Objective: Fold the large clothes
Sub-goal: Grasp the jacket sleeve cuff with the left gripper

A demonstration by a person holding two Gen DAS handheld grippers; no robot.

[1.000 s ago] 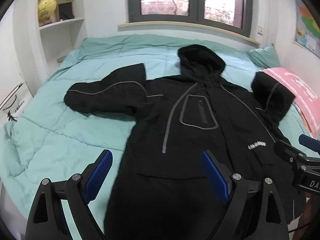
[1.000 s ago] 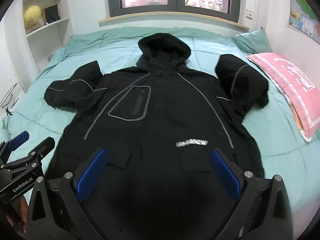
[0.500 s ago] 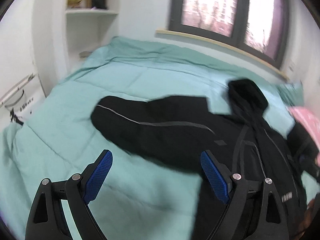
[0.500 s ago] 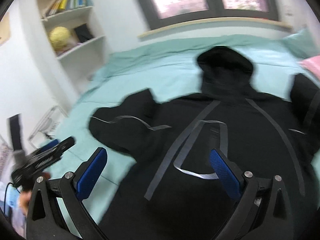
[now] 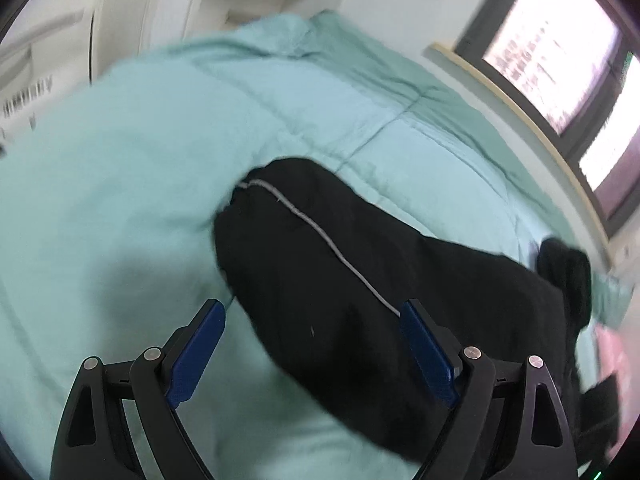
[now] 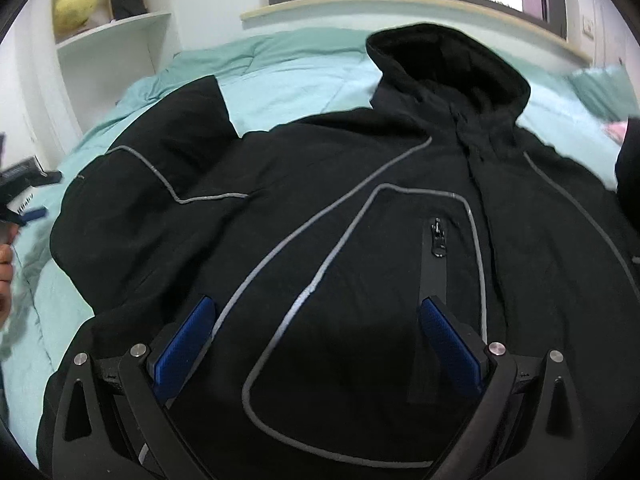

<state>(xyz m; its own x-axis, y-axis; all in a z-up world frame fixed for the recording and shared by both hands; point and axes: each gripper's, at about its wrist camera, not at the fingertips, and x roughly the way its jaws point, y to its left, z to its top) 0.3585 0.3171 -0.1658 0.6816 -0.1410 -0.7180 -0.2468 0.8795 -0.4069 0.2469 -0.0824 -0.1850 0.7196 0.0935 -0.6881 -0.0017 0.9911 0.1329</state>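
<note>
Black jacket (image 6: 360, 200) flat on teal quilt (image 5: 120, 160) — both tongs, left (image 5: 312, 320) and right (image 6: 316, 316), spread wide, empty

The jacket (image 6: 360, 208) is a matt black cloth with a soft, slightly fuzzy look, crossed by smooth grey piping (image 6: 280, 248) that catches the light. Its chest pocket has a glossy black zipper pull (image 6: 438, 236) on a smoother black strip. The bed's quilt (image 5: 140, 168) is matt mint-green cloth, stitched into panels and lightly creased. Both the left gripper (image 5: 312, 344) and the right gripper (image 6: 316, 344) are matt black plastic with textured blue pads (image 6: 450, 344) and shiny metal pins (image 6: 496, 347).
</note>
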